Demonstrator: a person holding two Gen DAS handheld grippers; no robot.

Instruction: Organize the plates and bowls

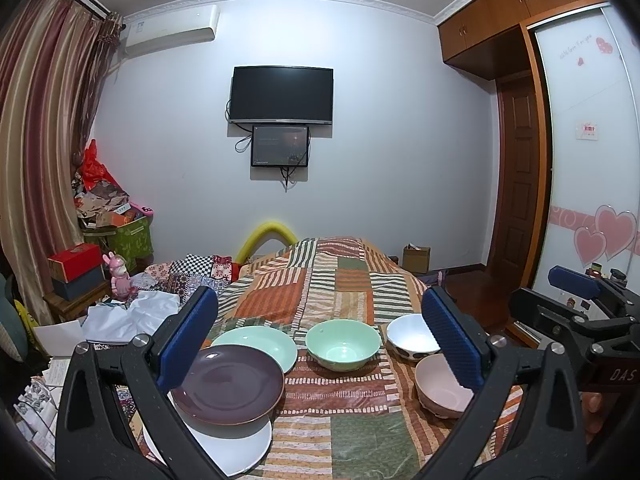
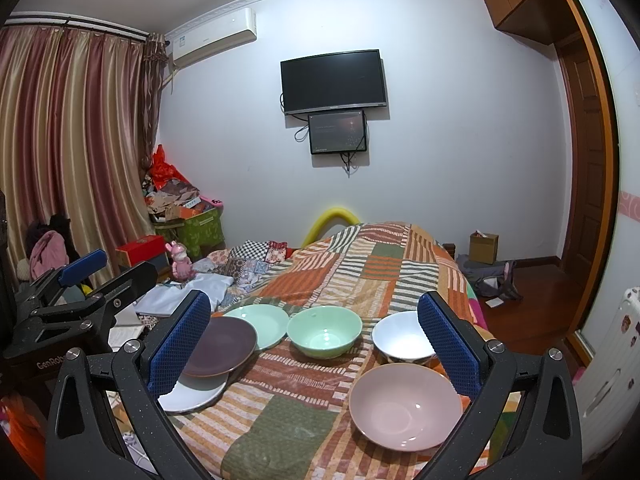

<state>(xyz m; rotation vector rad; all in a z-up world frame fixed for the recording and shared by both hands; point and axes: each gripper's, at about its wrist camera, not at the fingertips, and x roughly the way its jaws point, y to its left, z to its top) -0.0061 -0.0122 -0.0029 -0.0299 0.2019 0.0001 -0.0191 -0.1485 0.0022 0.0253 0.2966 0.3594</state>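
- On the bed in front of you, a patchwork quilt [image 2: 360, 264] in orange, green and striped squares serves as the work surface.
- Behind it you have a pale wall with a dark television [image 1: 281, 95] and a smaller screen [image 1: 280, 146] just below it; an air conditioner [image 2: 214, 36] sits high up near the striped curtains [image 2: 68, 140].
- To your left, boxes and loose clutter [image 1: 108, 208] pile up beside the bed; to your right stand a wooden door [image 1: 518, 184] and a wardrobe panel with pink hearts [image 1: 604, 236].
- Your plates lie on the left of the quilt: a purple plate [image 1: 228, 386] rests on a white plate [image 1: 232, 448] and overlaps the edge of a green plate [image 1: 260, 344] behind it.
- Your bowls sit to the right: a green bowl [image 2: 324, 332] in the middle, a white bowl [image 2: 400, 338] beside it, and a pink bowl [image 2: 406, 406] nearest you; the pink and white bowls look to touch, or nearly so.
- Your left gripper [image 1: 320, 340] hovers level above the near quilt, fingers spread wide, holding nothing.
- Your right gripper [image 2: 314, 344] hangs alongside it at like height, fingers also spread wide and empty, the pink bowl just inside its right finger.
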